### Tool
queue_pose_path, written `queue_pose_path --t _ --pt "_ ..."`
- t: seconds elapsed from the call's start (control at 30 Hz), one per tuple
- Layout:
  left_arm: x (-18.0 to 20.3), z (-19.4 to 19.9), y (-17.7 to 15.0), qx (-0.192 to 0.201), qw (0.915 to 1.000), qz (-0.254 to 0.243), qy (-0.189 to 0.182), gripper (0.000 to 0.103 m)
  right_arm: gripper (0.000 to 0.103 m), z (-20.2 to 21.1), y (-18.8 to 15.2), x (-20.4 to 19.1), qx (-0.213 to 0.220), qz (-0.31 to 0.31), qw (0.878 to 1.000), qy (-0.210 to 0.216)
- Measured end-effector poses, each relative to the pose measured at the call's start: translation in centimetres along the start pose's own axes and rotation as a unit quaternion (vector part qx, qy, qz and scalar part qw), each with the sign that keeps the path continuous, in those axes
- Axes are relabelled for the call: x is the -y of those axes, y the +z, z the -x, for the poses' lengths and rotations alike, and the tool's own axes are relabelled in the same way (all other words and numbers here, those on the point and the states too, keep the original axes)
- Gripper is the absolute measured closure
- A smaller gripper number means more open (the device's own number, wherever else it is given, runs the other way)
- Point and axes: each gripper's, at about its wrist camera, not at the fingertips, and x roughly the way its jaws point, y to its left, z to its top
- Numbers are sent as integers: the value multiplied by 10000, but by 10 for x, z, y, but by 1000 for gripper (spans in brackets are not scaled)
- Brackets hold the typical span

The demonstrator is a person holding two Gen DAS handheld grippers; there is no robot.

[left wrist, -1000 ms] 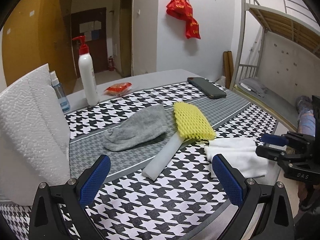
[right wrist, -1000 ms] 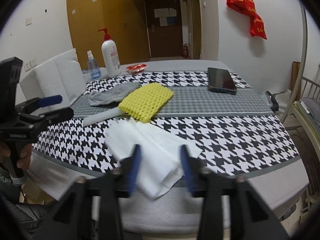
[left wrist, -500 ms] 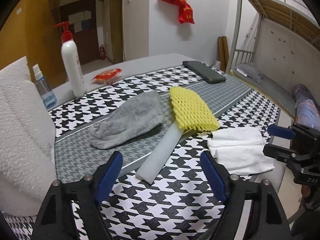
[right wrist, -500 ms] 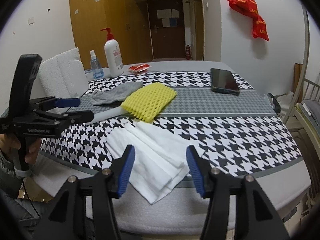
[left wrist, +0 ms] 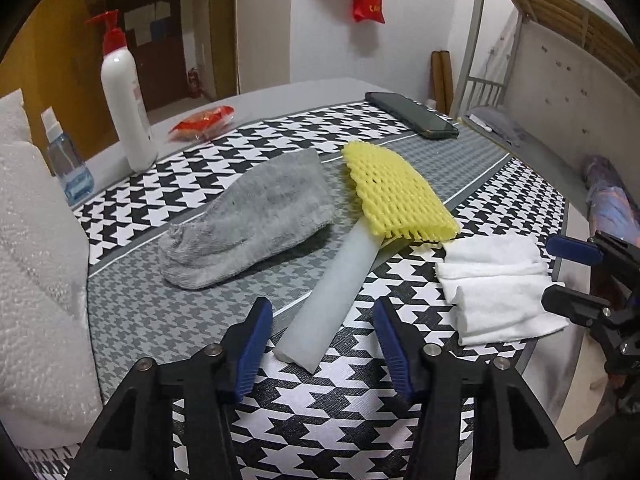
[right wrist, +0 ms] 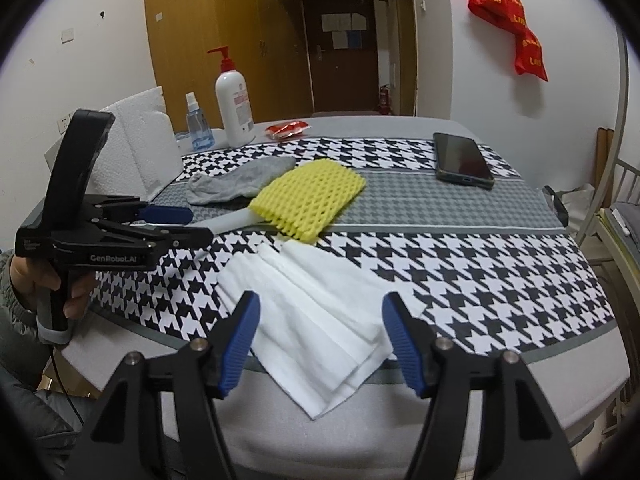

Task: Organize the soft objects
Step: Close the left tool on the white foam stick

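Since a second ago the left gripper (left wrist: 322, 334) has sunk closer to the table (right wrist: 520, 364), and its blue pads, then spread wide, now flank the near end of the white foam strip (left wrist: 334, 296); the jaws are closing, with that end between them but the pads not yet pressing on it. The strip is a flattened, translucent white tube, running from the pads toward 1 o'clock in the left wrist view, where its far end disappears under the yellow foam net sleeve (left wrist: 394, 194) (an open diamond mesh, soft-looking, lying flat). At 10 o'clock from the strip, just beside it, lies the grey sock (left wrist: 250, 222), ribbed and slightly crumpled, its toe toward the near left. At 3 o'clock from the strip sits the folded white cloth (right wrist: 308, 320), several thin layers fanned out, one corner hanging over the table edge. The right gripper (right wrist: 320, 340) hovers at that cloth with its jaws opening; the cloth lies between the pads and neither pad grips it. All four soft things rest on the black-and-white houndstooth runner (right wrist: 460, 264). Toward 11 o'clock in the left wrist view stand a white pump bottle (left wrist: 126, 100) and a small blue spray bottle (left wrist: 68, 160), with a dark phone (left wrist: 414, 114) at 1 o'clock.
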Motion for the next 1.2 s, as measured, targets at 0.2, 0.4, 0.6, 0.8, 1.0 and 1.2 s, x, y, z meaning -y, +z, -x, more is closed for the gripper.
queue_pose_path --t 0.2,0.4,0.6,0.8,1.0,1.2 --pt "3 -2 0 -98 9997 -202 -3 53 32 -2 3 0 3 -35 10000 65" --pt "2 -3 1 -106 9996 -263 77 76 24 -8 4 -3 -95 43 9999 -1" --pt "1 -1 -1 -56 9996 -272 -41 80 12 -17 5 -6 -255 138 9996 -64" --pt "-6 3 -2 -1 9997 -101 -238 81 12 -28 6 -10 -412 389 9984 -79" --pt "-8 9 -4 122 9992 -30 -378 86 12 -36 8 -10 -546 644 9964 -107" --pt "-10 12 -6 169 9990 15 -417 89 12 -41 8 -8 -632 733 9953 54"
